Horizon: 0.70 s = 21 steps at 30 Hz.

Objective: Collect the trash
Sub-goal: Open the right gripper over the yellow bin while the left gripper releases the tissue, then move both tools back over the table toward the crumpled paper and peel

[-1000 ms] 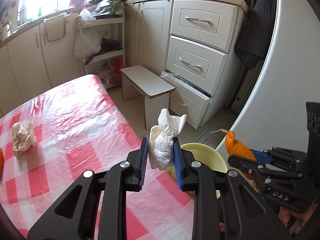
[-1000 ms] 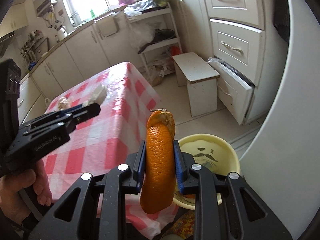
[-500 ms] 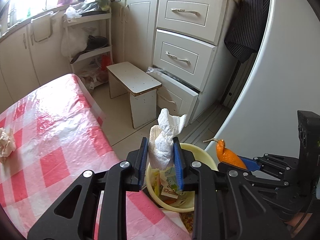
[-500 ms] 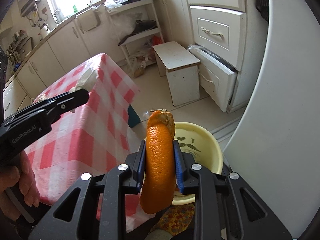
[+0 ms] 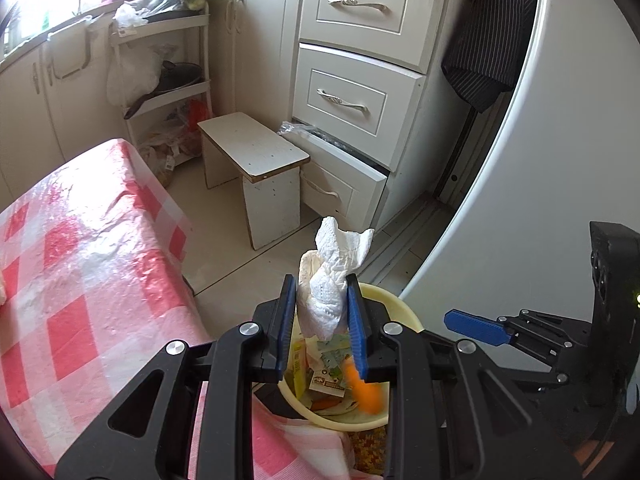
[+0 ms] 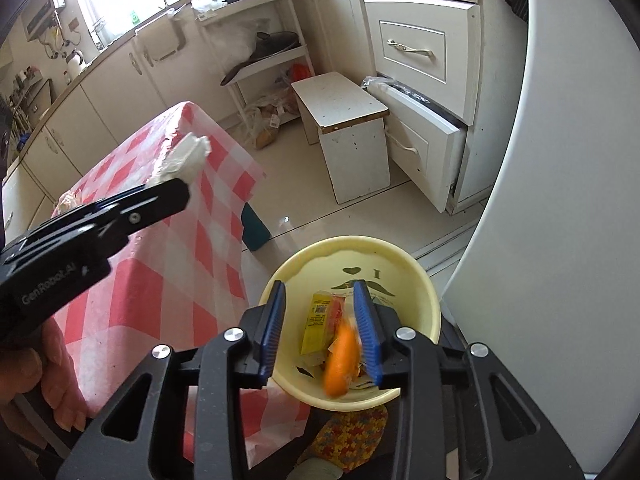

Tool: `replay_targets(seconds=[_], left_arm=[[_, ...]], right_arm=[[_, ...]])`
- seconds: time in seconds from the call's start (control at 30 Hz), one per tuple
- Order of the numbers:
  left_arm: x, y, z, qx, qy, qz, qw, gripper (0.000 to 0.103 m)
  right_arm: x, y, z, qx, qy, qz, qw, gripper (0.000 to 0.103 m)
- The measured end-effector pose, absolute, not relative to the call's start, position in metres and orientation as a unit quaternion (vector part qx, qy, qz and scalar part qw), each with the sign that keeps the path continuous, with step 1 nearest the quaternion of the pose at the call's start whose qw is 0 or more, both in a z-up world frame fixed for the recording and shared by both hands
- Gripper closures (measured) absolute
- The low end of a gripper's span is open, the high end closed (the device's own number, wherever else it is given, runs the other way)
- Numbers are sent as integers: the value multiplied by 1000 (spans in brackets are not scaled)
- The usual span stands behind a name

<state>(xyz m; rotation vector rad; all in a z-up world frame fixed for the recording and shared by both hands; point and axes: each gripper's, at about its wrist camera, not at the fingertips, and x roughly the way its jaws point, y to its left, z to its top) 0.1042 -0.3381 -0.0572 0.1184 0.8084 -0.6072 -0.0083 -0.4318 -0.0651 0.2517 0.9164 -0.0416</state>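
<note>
Right gripper (image 6: 320,328): jaws opening over bin (image 6: 428,292), peel (image 6: 340,360) falling free.
Left gripper (image 5: 320,320): clamped on tissue (image 5: 328,280); release above bin centre.

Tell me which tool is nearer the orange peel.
Right. The right tool, jaws opening, has the falling orange peel between its fingers; the left tool is beside it, clamping a paper towel.

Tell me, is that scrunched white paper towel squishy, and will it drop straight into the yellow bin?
Probably squishy: the paper towel looks crumpled and pinched between the left gripper jaws. It likely weighs little, so it may flutter. The yellow bin sits right below, so it should land inside.
</note>
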Motion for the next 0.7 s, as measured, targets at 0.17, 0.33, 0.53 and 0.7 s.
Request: replay_targets(seconds=[0.17,0.33,0.53,0.7], left_arm=[[104,-349,-63,61,395,-295,868,79],[106,-362,-68,72,406,-309,857,72],[106,-374,-68,83,407,-314,854,52],[105,-376,-68,83,406,-315,854,48]], right_arm=[[-10,-436,-67,121,448,-32,885,63],[-13,-441,-68,125,449,-46,884,59],[-14,-442,-68,127,447,-47,884,57],[-15,-442,-67,129,447,-46,884,56]])
